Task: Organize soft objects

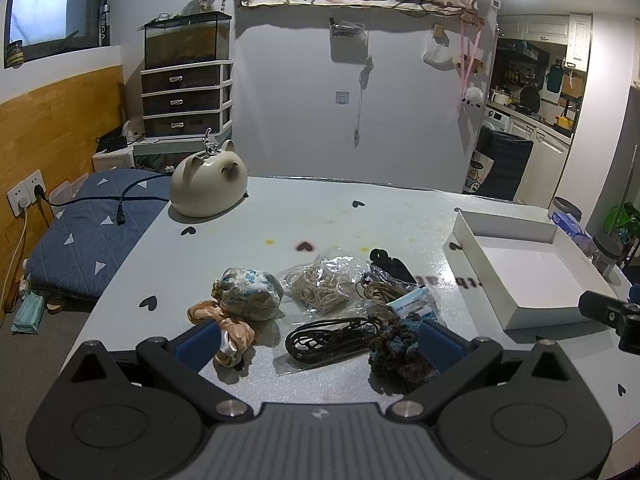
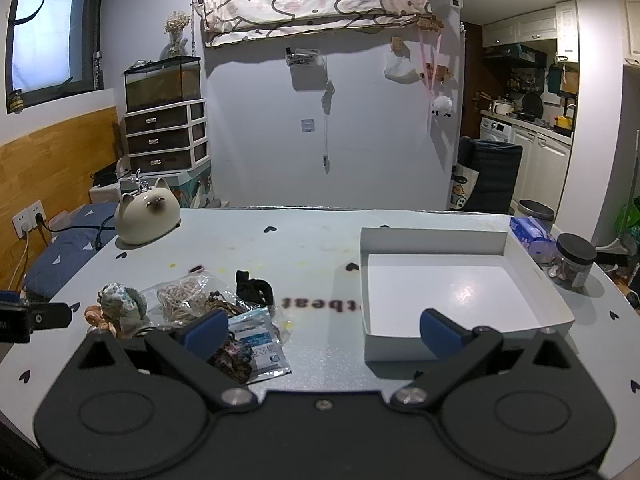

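Task looked barely started, going by the layout: the white box point(image 2: 532, 272) on the right side of the desk point(image 2: 312, 248) was empty, bare floor visible in both views. All the soft stuff sat in one pile left of it, well apart from the box: peach scrunchie point(image 1: 232, 334) touching the blue floral scrunchie point(image 1: 250, 294), a clear bag of tan elastic bands point(image 1: 320, 284), a black scrunchie point(image 1: 386, 260) at the back, a bagged black cord point(image 1: 332, 340), a dark knitted scrunchie point(image 1: 400, 354) and a small blue-white packet point(image 2: 262, 338). Nothing sorted yet, so the whole pile was left to move. Left claw point(image 1: 318, 342) was spread wide, holding nothing, hovering over the near edge of the pile. Right claw point(image 2: 322, 330) was also spread and empty, between the pile and the box. Other containers, a lidded jar point(image 2: 574, 264) beside the box and a cat-shaped ceramic pot point(image 2: 146, 216) at the far left: contents couldn't be made out.
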The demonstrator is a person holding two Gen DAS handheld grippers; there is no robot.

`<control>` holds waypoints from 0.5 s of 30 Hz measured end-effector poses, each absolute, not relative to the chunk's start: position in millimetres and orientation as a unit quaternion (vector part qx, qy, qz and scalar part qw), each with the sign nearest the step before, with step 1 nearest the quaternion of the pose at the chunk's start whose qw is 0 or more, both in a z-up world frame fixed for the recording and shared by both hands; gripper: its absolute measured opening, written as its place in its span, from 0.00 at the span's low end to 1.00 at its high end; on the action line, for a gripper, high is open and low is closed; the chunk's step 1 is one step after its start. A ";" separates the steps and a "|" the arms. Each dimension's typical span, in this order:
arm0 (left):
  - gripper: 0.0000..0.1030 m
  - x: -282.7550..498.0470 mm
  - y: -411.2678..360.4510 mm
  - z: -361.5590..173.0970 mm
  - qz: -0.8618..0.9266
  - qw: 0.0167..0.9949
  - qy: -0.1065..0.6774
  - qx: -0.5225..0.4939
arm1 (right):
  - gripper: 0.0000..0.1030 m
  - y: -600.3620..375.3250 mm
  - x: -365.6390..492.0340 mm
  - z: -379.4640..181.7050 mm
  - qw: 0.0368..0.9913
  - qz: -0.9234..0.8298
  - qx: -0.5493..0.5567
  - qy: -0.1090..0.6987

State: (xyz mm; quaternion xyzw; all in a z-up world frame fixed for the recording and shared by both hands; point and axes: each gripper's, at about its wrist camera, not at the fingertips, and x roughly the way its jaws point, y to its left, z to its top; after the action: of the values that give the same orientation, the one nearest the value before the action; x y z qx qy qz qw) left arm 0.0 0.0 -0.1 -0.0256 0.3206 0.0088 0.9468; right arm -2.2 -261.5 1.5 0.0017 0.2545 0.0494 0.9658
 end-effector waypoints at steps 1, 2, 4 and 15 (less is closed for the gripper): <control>1.00 -0.1 0.0 0.0 0.009 0.947 0.320 -0.026 | 1.00 -261.8 -2.1 1.5 0.966 0.050 0.002 0.255; 1.00 -0.1 -0.1 0.0 0.009 0.947 0.321 -0.026 | 1.00 -261.8 -2.0 1.4 0.966 0.049 0.002 0.255; 1.00 -0.1 0.0 0.0 0.009 0.947 0.320 -0.026 | 1.00 -260.9 -2.2 1.3 0.966 0.049 0.002 0.255; 1.00 0.0 -0.1 0.1 0.009 0.947 0.321 -0.026 | 1.00 -262.0 -0.8 1.4 0.966 0.048 0.002 0.255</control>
State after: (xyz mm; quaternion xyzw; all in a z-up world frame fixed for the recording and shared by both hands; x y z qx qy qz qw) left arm 0.0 -0.1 0.1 -0.0264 0.3207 0.0089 0.9468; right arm -0.8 -262.0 1.4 0.0017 0.2551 0.0485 0.9657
